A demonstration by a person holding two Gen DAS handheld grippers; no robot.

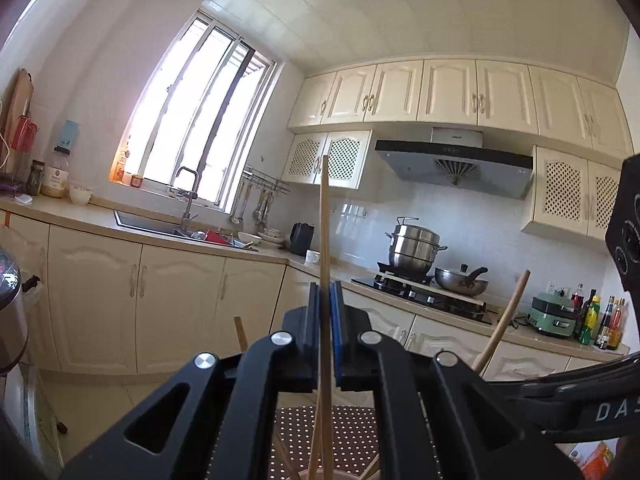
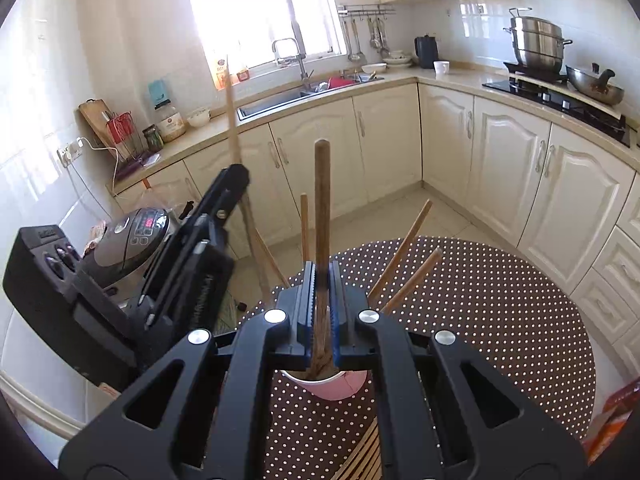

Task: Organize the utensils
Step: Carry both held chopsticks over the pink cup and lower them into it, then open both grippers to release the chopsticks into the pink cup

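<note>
Two grippers each pinch one utensil over the pink cup (image 2: 334, 386), which stands near the left edge of the dotted round table (image 2: 500, 300). The right gripper (image 2: 322, 312) is pressed on a dark wooden handle (image 2: 322, 208) whose lower end is already inside the cup; I think it should go down straight and be released only when it rests. The left gripper (image 1: 325, 316) clamps a pale chopstick (image 1: 325, 220), upright, reaching down between the jaws toward the cup.
</note>
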